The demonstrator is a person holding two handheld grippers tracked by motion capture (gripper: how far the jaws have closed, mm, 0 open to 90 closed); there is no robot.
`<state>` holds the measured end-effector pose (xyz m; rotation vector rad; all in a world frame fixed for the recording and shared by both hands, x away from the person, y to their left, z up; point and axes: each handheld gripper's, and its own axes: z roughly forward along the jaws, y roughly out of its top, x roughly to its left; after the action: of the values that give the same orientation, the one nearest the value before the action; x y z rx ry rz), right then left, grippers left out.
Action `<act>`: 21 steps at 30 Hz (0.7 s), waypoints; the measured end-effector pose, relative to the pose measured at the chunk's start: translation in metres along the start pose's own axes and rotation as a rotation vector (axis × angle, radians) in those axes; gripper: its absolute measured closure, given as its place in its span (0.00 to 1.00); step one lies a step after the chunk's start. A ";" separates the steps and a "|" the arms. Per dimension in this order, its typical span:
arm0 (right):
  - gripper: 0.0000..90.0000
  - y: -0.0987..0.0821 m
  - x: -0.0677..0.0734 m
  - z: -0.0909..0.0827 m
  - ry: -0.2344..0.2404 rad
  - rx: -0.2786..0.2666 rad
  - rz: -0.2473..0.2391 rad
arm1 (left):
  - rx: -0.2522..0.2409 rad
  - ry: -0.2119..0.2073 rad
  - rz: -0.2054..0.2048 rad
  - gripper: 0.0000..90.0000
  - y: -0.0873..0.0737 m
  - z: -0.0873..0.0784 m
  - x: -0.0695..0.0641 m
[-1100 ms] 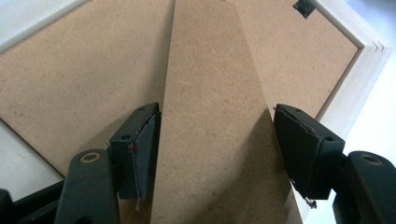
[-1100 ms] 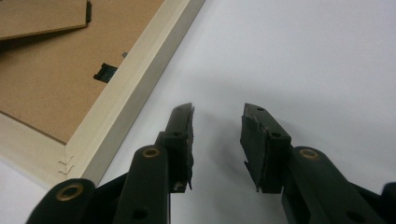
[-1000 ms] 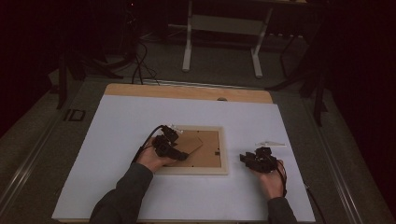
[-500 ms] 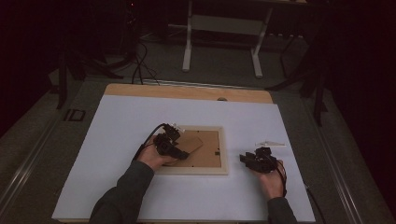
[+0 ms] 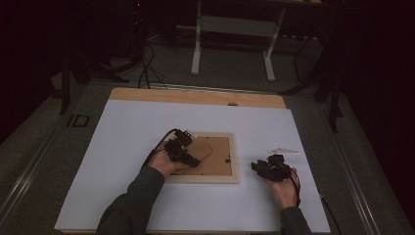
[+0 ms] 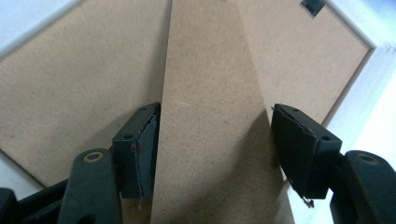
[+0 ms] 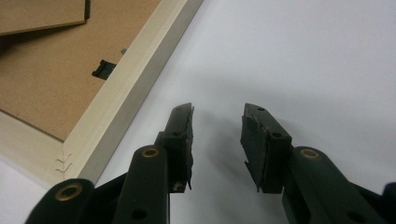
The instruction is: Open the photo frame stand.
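A pale wooden picture frame (image 5: 234,164) lies face down on the white table, its brown backing board (image 5: 220,159) up. A brown stand flap (image 6: 210,93) runs across the backing. My left gripper (image 5: 195,160) hovers over the frame's left half. Its jaws (image 6: 215,121) straddle the flap: the left pad (image 6: 144,140) touches the flap's edge, and a thin gap shows at the right pad (image 6: 294,140). My right gripper (image 5: 262,164) rests just right of the frame's near right corner (image 7: 70,154), open over bare table with nothing between its jaws (image 7: 217,114).
A small pale strip (image 5: 284,150) lies on the white sheet (image 5: 147,122) to the right of the frame. The table's wooden far edge (image 5: 195,95) borders a dark floor with cables and a stand's legs. A black turn clip (image 7: 103,69) sits on the backing.
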<state>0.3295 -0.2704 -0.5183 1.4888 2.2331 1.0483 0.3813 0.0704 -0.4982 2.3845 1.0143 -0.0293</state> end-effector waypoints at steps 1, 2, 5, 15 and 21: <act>0.70 0.000 0.000 0.000 0.001 0.001 0.000 | 0.002 -0.004 -0.001 0.42 0.000 0.000 0.000; 0.70 0.000 0.000 0.000 0.000 0.002 0.001 | 0.004 -0.004 0.000 0.42 0.000 0.000 0.000; 0.70 0.000 0.000 0.001 0.001 0.004 -0.004 | 0.007 0.010 0.015 0.44 0.001 0.001 -0.002; 0.70 0.000 0.000 0.001 0.001 0.002 0.002 | -0.002 0.049 0.058 0.45 -0.001 0.001 -0.006; 0.70 0.001 0.001 0.001 0.004 0.001 -0.002 | -0.027 0.068 0.077 0.45 -0.004 0.001 -0.009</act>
<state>0.3303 -0.2684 -0.5182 1.4853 2.2374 1.0509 0.3722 0.0664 -0.4994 2.4123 0.9472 0.0928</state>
